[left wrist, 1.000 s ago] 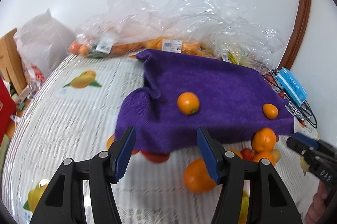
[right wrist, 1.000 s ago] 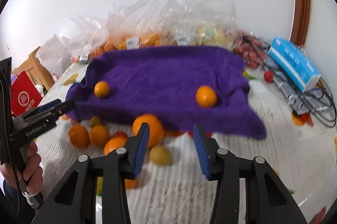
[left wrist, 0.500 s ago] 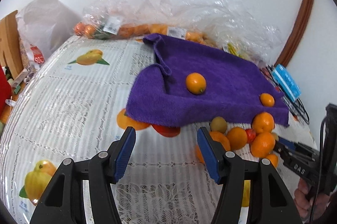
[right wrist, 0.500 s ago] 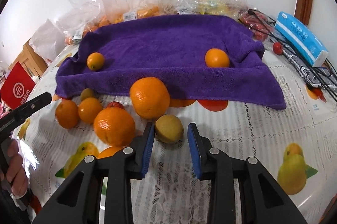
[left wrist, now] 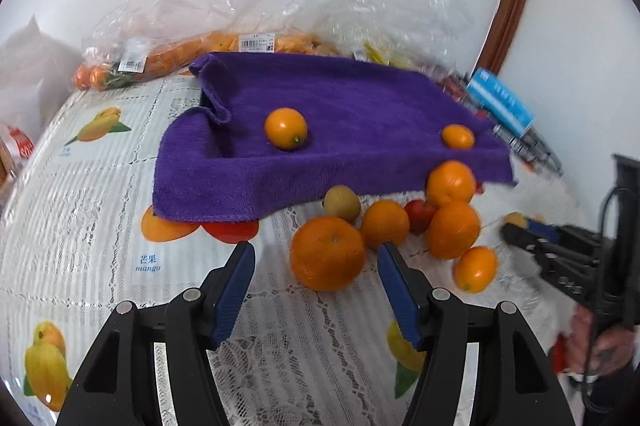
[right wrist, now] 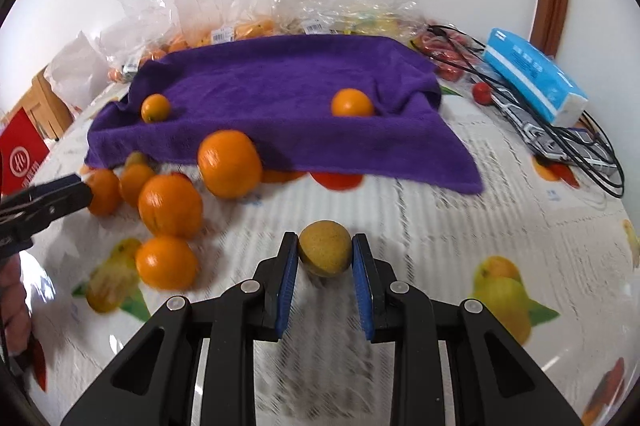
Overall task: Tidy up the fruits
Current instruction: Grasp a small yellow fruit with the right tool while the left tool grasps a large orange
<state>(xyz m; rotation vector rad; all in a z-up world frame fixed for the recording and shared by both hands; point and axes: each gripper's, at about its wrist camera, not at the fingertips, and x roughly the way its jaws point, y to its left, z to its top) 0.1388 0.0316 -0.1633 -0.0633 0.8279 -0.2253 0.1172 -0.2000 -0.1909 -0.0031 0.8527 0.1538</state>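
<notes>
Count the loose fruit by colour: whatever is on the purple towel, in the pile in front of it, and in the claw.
Round orange fruits: 7, two on the purple terry towel, five in front of it.
Dull yellow-green round fruits: 2, one held in the right claw.
Small red round fruit: 1.
Total: 10.

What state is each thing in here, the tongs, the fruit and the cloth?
Right tongs: shut on the yellow-green fruit.
Left tongs: open, empty.
Purple towel: spread out, rumpled, two small oranges on it.
Loose oranges: clustered on the tablecloth.
</notes>
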